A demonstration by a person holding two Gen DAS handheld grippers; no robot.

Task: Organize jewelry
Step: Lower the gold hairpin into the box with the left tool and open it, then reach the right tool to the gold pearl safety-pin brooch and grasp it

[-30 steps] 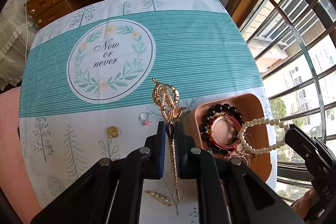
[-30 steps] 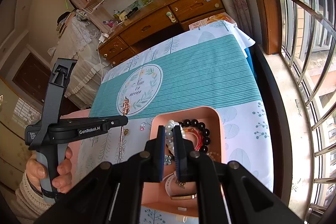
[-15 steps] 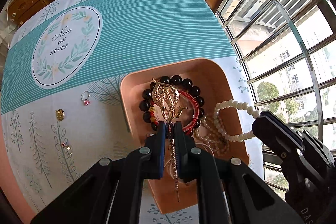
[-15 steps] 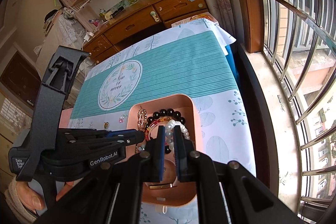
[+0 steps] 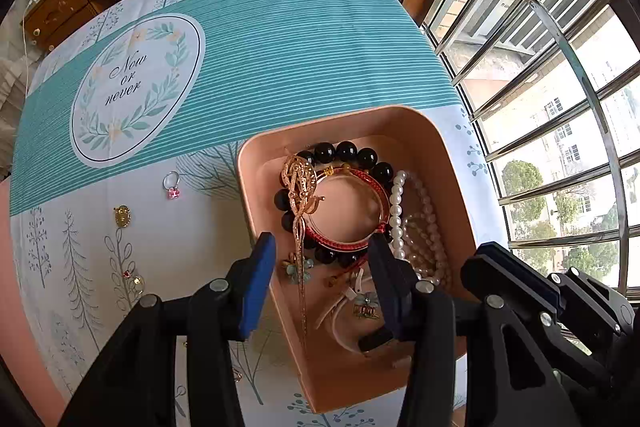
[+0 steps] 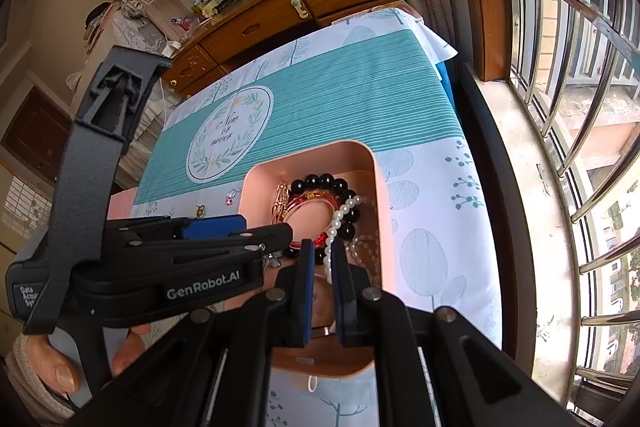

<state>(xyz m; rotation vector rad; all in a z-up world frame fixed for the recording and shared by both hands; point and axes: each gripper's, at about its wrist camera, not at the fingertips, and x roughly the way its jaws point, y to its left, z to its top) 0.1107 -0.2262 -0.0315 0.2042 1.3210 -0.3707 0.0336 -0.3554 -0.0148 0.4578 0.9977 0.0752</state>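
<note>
left gripper (image 5: 320, 279) steeply above tray (image 5: 448, 163)

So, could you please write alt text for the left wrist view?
The left claw is opening above a pink tray, with a gold hairpin lying free between its jaws. The tray also holds a black bead bracelet, a red bangle and pearls; a pink-stone ring lies on the tablecloth.

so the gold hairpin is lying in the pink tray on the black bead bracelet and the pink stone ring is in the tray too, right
Not quite. The pink stone ring lies on the tablecloth, outside the pink tray, as the left wrist view shows. The gold hairpin does lie in the tray on the black bead bracelet.
</note>
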